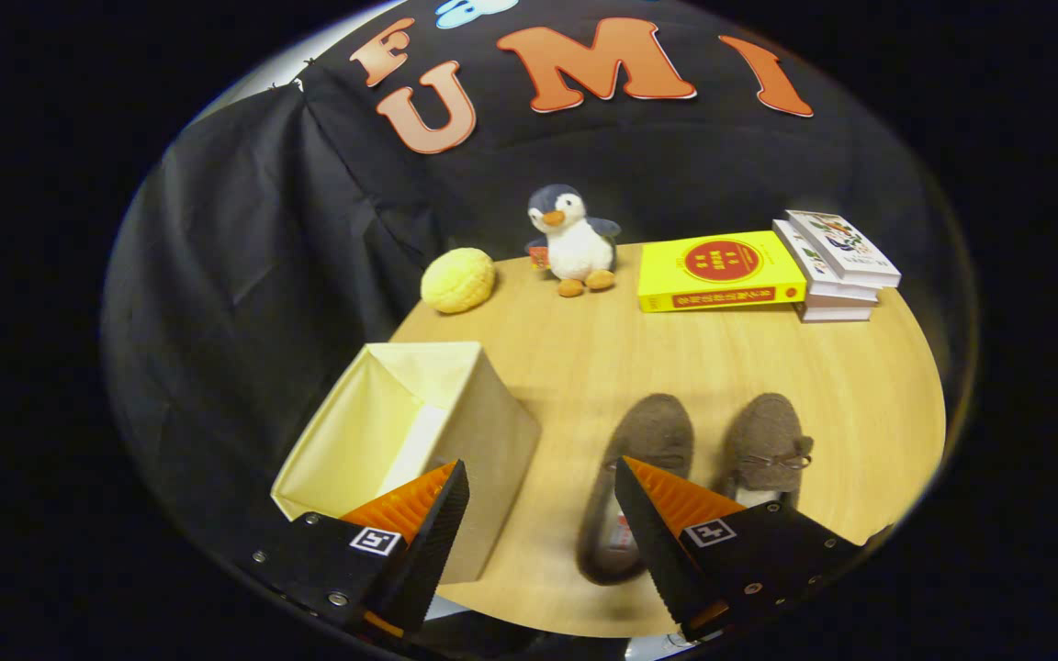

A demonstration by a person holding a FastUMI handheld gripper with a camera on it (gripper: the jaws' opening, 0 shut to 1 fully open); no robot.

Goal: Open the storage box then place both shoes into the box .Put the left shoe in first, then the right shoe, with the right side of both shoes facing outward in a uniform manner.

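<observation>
Jaws [542, 477] spread wide over bare table [566, 367] between open storage box [400, 431] and shoes [648, 459].

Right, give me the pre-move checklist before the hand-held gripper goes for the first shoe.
1. Storage box open: ok, the top is open and the pale lining shows, nothing seen inside.
2. Hand-held gripper open and holding nothing: ok, the fingers stand apart with bare table between them.
3. Both shoes on the table: ok, side by side, toes pointing away from the fingers.
4. First shoe within reach: ok, the left shoe lies just ahead of the right-hand finger, partly behind it.
5. Right shoe clear of the first grasp: cannot tell, the pair lie close together.
6. Path to the box: ok, penguin toy and books sit far beyond.
</observation>
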